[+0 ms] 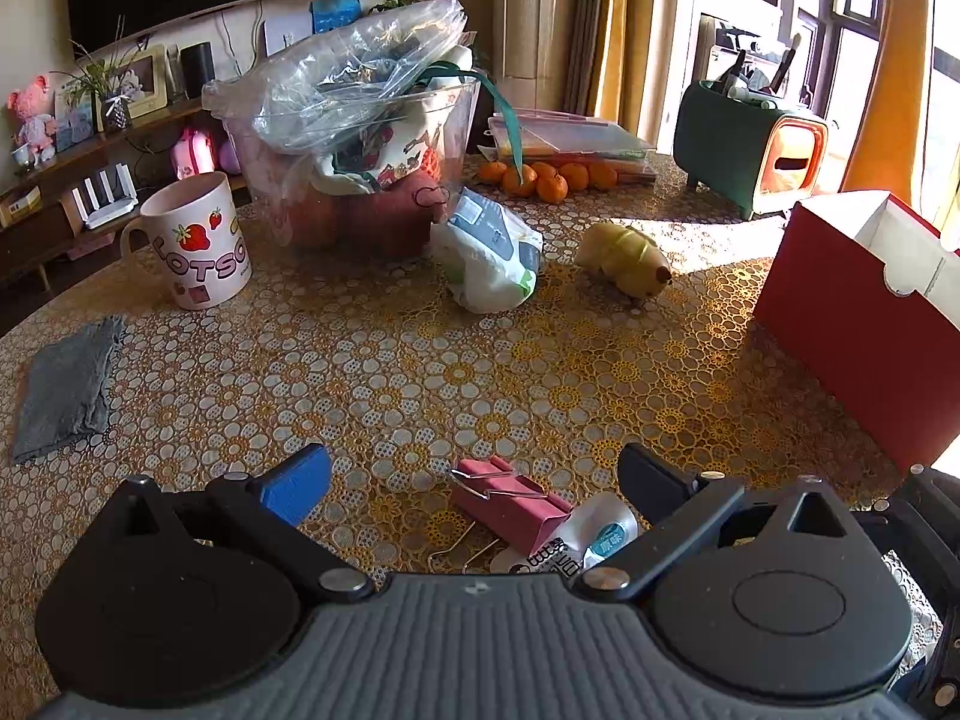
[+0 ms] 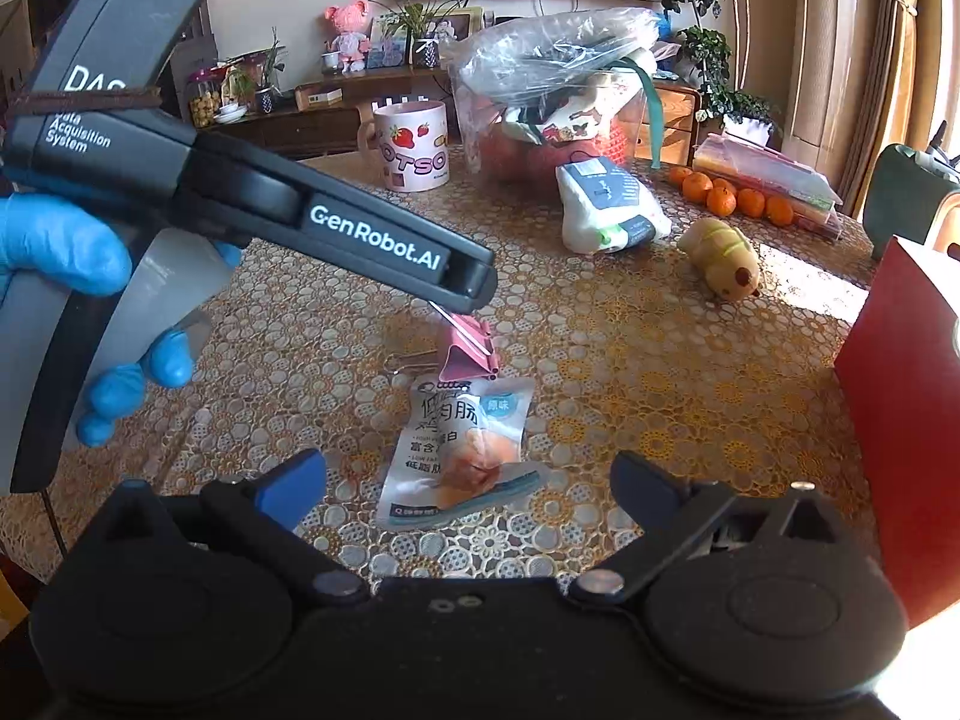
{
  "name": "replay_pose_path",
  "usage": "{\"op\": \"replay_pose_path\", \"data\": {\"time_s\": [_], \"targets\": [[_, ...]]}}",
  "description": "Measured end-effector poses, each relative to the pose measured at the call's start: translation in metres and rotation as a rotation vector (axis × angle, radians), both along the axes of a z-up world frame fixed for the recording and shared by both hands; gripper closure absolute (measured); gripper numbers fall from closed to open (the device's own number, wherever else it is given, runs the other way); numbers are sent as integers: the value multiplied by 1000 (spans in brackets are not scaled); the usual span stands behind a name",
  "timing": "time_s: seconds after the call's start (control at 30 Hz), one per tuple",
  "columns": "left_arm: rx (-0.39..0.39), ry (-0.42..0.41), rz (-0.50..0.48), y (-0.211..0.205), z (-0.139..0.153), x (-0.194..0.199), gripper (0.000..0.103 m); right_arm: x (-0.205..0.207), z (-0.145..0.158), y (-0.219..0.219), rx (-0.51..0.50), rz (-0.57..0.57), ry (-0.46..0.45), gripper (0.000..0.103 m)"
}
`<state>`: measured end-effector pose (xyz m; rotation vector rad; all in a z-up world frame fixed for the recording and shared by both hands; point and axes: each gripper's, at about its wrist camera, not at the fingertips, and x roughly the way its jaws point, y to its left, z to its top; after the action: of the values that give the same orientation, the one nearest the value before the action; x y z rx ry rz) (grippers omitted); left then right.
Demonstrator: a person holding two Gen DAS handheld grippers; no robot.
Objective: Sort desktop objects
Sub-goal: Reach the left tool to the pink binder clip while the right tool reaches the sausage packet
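The red box (image 1: 864, 324) stands open at the table's (image 1: 420, 360) right edge, likely to receive sorted items, while the left gripper (image 1: 474, 474) spreads wide and empty around the pink binder clip (image 1: 510, 498) and the right gripper (image 2: 468, 480), equally wide and empty, frames the snack packet (image 2: 462, 450).

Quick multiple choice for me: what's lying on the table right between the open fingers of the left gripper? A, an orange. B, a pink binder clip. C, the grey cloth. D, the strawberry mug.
B: the left wrist view shows the pink binder clip on the table between the spread fingers of the left gripper, beside a snack packet, not gripped.
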<state>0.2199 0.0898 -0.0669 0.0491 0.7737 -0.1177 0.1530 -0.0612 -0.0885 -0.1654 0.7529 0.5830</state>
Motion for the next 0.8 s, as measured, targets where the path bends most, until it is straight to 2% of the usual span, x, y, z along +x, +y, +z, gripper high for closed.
{"op": "replay_pose_path", "data": {"time_s": [0.5, 0.63, 0.8], "targets": [[-20, 48, -17, 2, -36, 18, 1, 24, -32, 16, -24, 22, 71, 7], [-24, 47, -13, 2, -40, 20, 1, 24, -36, 20, -34, 25, 58, 8], [-30, 41, -17, 3, -44, 20, 1, 24, -36, 22, -48, 12, 36, 18]]}}
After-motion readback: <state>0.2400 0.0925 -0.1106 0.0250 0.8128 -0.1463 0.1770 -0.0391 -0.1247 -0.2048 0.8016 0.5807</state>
